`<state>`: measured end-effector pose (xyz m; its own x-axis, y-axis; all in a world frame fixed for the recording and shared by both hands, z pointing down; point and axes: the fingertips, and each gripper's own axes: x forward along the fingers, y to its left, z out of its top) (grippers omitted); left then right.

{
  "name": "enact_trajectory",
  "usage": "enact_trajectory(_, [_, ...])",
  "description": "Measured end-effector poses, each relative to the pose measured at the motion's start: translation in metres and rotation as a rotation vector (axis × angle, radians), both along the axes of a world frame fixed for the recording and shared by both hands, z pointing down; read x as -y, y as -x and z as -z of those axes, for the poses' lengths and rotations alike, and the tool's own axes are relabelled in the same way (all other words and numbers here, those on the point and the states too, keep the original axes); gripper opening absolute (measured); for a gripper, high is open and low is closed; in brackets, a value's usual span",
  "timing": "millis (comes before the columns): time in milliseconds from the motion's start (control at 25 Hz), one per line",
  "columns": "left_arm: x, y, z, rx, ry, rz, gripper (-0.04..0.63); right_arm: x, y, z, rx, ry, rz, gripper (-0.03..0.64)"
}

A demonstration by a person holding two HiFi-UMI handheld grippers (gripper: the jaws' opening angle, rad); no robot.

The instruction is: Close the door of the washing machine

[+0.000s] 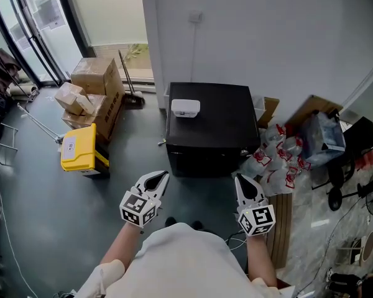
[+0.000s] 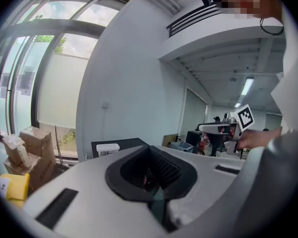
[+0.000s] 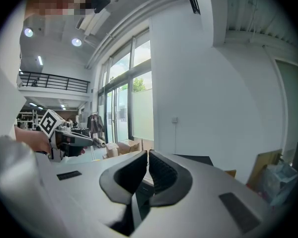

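Washer [image 1: 211,126] sits by the wall, just ahead of both grippers; I can't make out its door. Left gripper [image 1: 157,179] and right gripper [image 1: 244,184] are pinched together, empty. Narrow tips might skid off a smooth door.

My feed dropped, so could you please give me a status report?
Left gripper, right gripper: jaws shut, empty. Washing machine ahead, untouched, no door seen ajar. Bags piled beside it.

I see one black washing machine [image 1: 208,126], one white box [image 1: 185,108] on it, one yellow bin [image 1: 78,146], one broom [image 1: 129,82] and two tongs (left tongs [image 1: 158,179], right tongs [image 1: 242,181]), plus brown boxes [image 1: 98,74] I cannot count well.
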<state>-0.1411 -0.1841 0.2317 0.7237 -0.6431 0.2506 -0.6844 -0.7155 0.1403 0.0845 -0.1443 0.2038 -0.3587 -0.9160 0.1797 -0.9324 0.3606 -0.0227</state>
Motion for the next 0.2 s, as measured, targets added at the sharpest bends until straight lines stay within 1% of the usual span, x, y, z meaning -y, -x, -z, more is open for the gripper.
enact_trajectory(200, [0.0031, 0.0006, 0.0011, -0.004, 0.002, 0.004, 0.009, 0.0022, 0.0012, 0.0007, 0.001, 0.002, 0.001, 0.037])
